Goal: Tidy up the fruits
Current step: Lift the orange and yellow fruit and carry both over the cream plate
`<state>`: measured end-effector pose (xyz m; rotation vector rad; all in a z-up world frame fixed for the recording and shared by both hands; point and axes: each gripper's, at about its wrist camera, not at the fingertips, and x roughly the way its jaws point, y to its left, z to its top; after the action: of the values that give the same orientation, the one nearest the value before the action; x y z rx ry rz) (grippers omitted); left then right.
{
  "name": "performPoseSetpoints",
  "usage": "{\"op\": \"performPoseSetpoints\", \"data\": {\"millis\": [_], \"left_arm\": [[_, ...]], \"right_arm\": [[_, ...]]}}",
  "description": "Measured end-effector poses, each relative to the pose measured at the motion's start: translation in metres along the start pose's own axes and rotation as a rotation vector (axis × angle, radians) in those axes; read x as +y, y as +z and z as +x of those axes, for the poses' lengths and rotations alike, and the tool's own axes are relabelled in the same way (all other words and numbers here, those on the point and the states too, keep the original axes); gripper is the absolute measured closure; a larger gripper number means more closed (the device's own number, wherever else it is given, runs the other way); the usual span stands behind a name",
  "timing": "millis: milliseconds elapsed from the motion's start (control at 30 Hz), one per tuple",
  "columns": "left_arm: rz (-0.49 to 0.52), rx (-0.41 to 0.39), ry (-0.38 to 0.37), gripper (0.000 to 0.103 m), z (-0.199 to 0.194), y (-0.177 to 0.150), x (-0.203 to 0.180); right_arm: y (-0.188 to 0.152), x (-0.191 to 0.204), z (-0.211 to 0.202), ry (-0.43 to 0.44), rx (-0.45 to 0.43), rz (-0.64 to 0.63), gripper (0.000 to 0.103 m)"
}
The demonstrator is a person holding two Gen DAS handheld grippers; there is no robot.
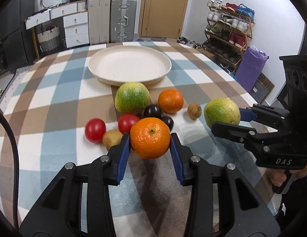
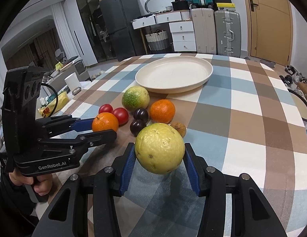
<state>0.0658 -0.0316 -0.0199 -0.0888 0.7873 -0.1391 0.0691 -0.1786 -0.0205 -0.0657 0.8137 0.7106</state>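
- The left hand-held gripper pinches an orange between its blue pads, one pad on each side of the fruit.
- The right hand-held gripper pinches a yellow-green citrus fruit the same way, the pads pressed to its left and right sides.
- Both held fruits appear lifted off the checked table; a shadow falls on the cloth beneath each.
- The landmark is a wide, cream, empty plate on the table, straight ahead of both grippers and beyond the loose fruit.
- Between the plate and the grippers lies the pile: a large green-and-yellow citrus just in front of the plate's near rim, a second orange, two dark plums, two red tomatoes, a walnut and a small brown fruit that cannot be named for sure.
- The fruits are round, so no long axis matters; the relation that counts is that the plate lies forward, past the pile.
- Neither hand looks clearly closer to the plate. A likely next move is to carry each fruit forward over the pile and set it on the plate.
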Motion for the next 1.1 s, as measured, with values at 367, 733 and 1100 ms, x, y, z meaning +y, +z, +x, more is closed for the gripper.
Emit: {"op": "performPoseSetpoints", "data": {"millis": [367, 733, 1100], "left_arm": [[-0.008, -0.075, 0.01, 0.066, -0.015, 0.024, 0.015], [-0.037, -0.124, 0.034, 0.066, -0.011, 0.054, 0.032], [-0.03, -0.149, 0.062, 0.066, 0.005, 0.08, 0.04]], "right_arm": [[0.029, -0.006, -0.001, -0.021, -0.071, -0.008, 0.054], [0.061, -0.016, 0.007, -0.038, -0.116, -0.009, 0.054], [0.08, -0.024, 0.019, -0.044, -0.126, 0.0, 0.054]]}}
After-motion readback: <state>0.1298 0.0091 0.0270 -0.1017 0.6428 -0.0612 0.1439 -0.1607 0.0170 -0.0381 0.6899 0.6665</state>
